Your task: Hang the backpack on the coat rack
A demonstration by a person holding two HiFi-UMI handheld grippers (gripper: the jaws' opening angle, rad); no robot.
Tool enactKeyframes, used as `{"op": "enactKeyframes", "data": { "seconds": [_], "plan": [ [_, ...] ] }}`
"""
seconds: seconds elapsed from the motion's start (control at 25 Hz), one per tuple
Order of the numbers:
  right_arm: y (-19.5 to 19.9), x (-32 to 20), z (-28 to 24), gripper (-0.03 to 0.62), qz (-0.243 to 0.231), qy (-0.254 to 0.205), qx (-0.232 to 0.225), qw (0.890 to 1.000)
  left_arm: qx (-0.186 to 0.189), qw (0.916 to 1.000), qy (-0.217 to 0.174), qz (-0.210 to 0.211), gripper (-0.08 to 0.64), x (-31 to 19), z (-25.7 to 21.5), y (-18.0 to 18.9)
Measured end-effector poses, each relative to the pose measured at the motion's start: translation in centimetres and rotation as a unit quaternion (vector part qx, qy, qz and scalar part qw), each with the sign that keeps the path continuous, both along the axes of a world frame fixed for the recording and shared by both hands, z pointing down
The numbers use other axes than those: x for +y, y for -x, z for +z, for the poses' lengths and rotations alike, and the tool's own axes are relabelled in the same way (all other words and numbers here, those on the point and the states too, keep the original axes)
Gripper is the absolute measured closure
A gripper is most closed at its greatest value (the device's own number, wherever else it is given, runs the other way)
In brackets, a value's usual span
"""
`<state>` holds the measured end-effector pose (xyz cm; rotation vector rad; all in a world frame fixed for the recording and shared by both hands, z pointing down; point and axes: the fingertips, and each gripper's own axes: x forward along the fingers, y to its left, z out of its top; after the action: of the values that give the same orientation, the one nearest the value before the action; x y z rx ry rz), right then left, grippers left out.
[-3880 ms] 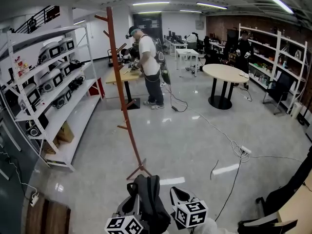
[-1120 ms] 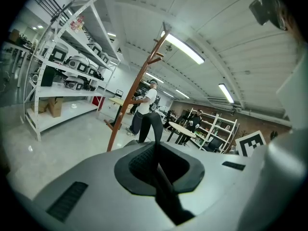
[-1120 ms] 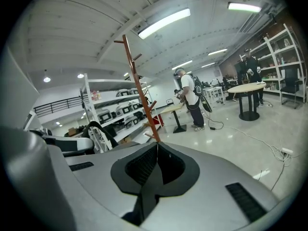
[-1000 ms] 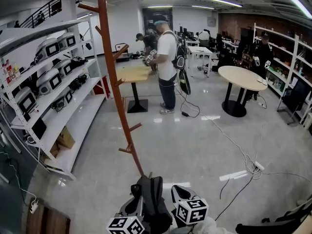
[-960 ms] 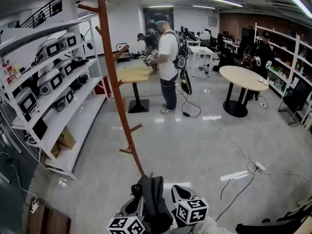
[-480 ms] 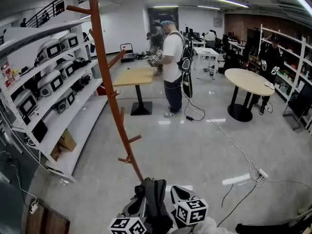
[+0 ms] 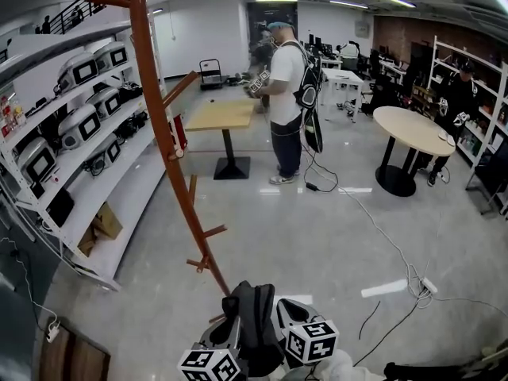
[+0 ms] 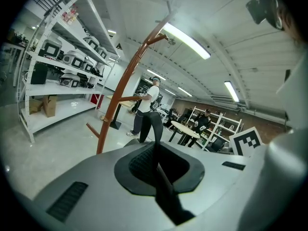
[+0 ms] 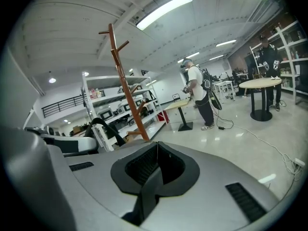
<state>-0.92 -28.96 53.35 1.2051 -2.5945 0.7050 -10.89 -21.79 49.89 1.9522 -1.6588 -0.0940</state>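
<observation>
Two grippers, one bag: the left gripper (image 7: 225, 330) and the right gripper (image 7: 287, 317) sit at the bottom centre of the head view with the backpack (image 7: 252, 324) hanging between them. In each gripper view the jaws are pinched shut on a dark strap (image 8: 165, 189) running through the notch. My guess is it's held by a strap on each side so the top stays spread and free to drop over a peg.

The coat rack (image 7: 161, 125) climbs the left half of the frame. Its foot is near the bag and its pegs stick out at several heights, the highest way up in the upper left corner. Nothing's hooked yet; the bag hangs clear of the rack.

Looks-wise the backpack is black, soft and a bit slumped, with a rounded top. The strap webbing looks flat and thin, so I'd expect it could slip if the squeeze eases.
</observation>
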Motion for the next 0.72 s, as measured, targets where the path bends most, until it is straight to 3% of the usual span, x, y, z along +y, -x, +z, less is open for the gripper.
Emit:
{"op": "enactKeyframes", "data": {
  "seconds": [0.4, 0.72],
  "plan": [
    [-0.5, -2.9, -1.3, 0.579, 0.033, -0.022, -0.007, 0.999, -0.015, 0.9983, -0.028, 0.049, 0.545, -3.7, -1.5, -0.7],
    [-0.8, -3.2, -3.0, 0.579, 0.065, -0.036, -0.010, 0.997, -0.005, 0.9954, -0.041, 0.086, 0.545, -6.8, -3.0, -0.4]
  ]
}}
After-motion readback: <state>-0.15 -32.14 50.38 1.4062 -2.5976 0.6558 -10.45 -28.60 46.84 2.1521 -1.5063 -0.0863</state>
